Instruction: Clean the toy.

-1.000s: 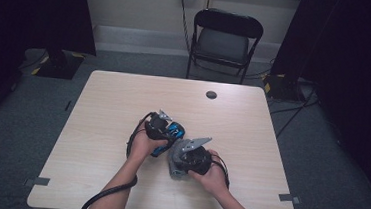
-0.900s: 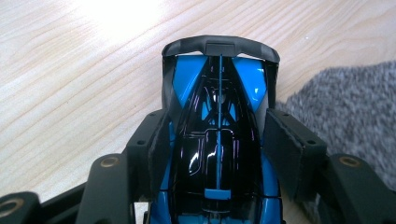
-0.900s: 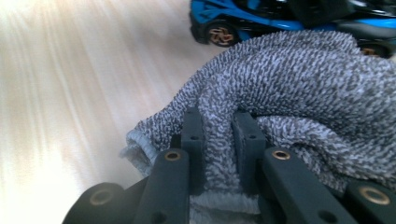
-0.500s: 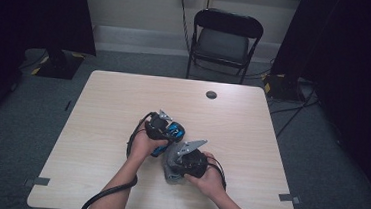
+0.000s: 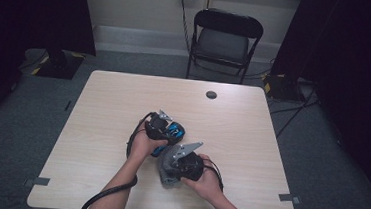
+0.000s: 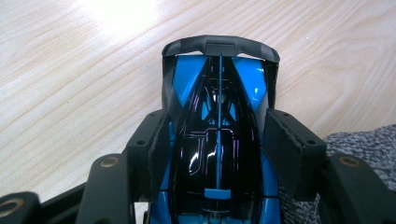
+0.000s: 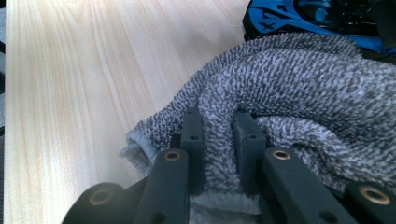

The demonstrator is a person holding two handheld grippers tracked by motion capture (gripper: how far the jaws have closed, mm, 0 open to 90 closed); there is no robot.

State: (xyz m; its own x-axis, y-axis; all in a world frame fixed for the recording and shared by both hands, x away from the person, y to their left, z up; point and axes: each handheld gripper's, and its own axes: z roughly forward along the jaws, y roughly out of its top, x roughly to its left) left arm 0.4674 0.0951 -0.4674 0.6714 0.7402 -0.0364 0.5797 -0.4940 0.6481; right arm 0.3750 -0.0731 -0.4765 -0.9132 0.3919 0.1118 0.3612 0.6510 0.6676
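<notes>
The left gripper (image 6: 215, 154) has its two black pads pressed against the sides of a glossy blue and black toy car (image 6: 217, 121), jaws about half closed around the body, the car's dark rear wing pointing away over the table. The right gripper (image 7: 219, 135) is pinched nearly shut on a fold of grey towel (image 7: 299, 88), the cloth bunched up between the pads and spilling out to the side until it touches the car.

From above, both grippers sit close together near the middle of the table (image 5: 103, 108), a little toward the person's edge, the left gripper (image 5: 164, 128) with the car (image 5: 174, 131) just beyond the right gripper (image 5: 181, 164) and the towel (image 5: 168, 171) under it. Cables trail back along both forearms.

The tabletop is pale wood grain with a small dark round cap (image 5: 211, 94) near its far edge. Behind it stands a black folding chair (image 5: 223, 42) against a cream wall, on grey carpet, with dark curtains at both sides.
</notes>
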